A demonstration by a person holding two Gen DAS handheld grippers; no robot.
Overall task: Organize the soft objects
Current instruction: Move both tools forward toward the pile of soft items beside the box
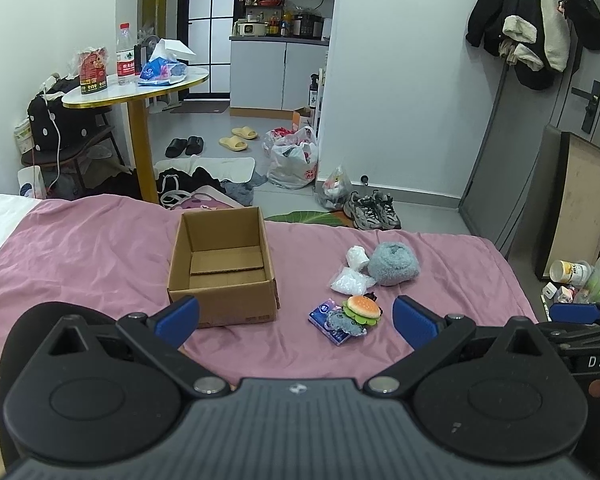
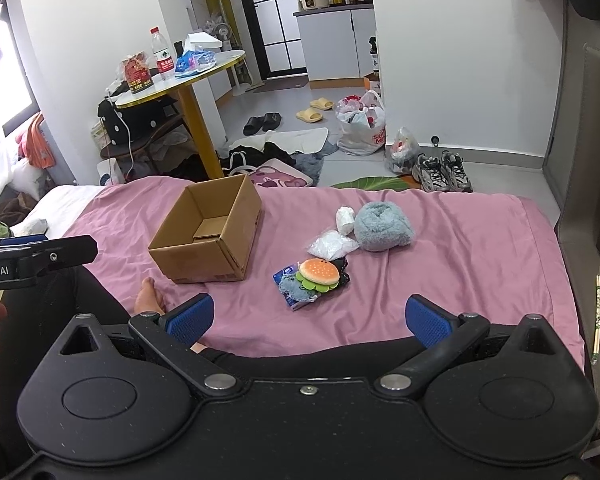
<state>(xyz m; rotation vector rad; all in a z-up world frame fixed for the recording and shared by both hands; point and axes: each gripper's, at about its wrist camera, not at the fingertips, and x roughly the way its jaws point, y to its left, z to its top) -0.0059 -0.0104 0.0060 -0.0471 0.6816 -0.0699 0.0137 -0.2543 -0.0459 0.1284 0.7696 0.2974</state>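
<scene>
Pink bedding (image 1: pixel 80 248) carries an empty cardboard box (image 1: pixel 224 268), with a burger plush (image 1: pixel 362 309), a grey fluffy toy (image 1: pixel 394 264) and white packets (image 1: pixel 350 280) clustered to its right. Both the left hand-held gripper (image 1: pixel 296 322) and right hand-held gripper (image 2: pixel 308 318) are held spread apart, well short of the pile.

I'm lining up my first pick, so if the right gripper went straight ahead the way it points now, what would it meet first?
Probably the burger plush, lying on the blue packet on the pink sheet. The right gripper is open and holds nothing, and only bare sheet lies before that pile. Its height above the bed is hard to judge.
</scene>
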